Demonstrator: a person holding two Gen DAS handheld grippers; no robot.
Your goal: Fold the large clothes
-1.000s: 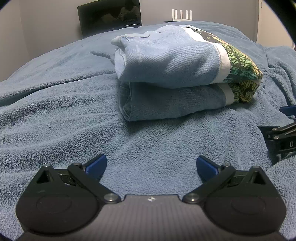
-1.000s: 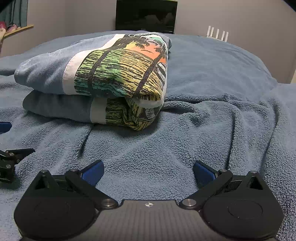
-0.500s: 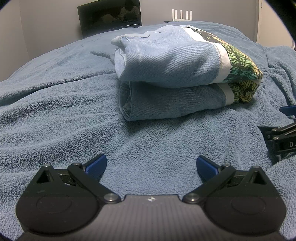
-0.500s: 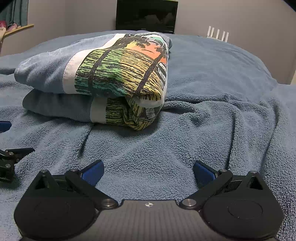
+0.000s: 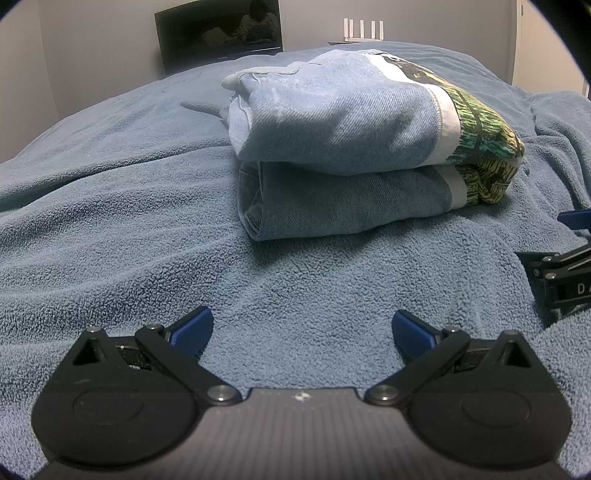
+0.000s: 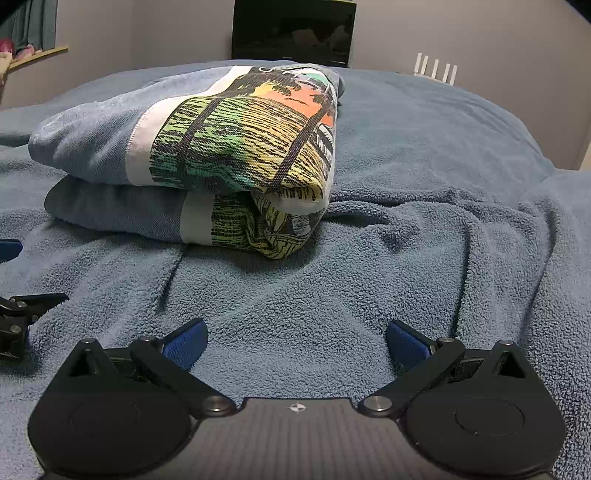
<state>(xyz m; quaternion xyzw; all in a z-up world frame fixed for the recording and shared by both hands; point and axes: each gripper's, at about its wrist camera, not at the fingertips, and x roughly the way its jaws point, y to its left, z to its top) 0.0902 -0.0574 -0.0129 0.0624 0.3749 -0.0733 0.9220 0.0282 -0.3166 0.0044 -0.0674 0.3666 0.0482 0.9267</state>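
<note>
Now the folded shirt [image 5: 343,122] is lying on the blanket [image 5: 110,229]. Both the left gripper [image 5: 301,330] and the right gripper [image 6: 295,338] are sitting spread wide, gripping nothing, near the shirt.

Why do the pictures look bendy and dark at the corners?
Left wrist view: the fisheye lens curves the blanket and leaves black corners; soft shadows dapple the folded shirt, and the screen shows faint reflections. Right wrist view: same bending and black corners; dim, even light, the shirt's print is sharp, and a shadow sits under the fold.
</note>
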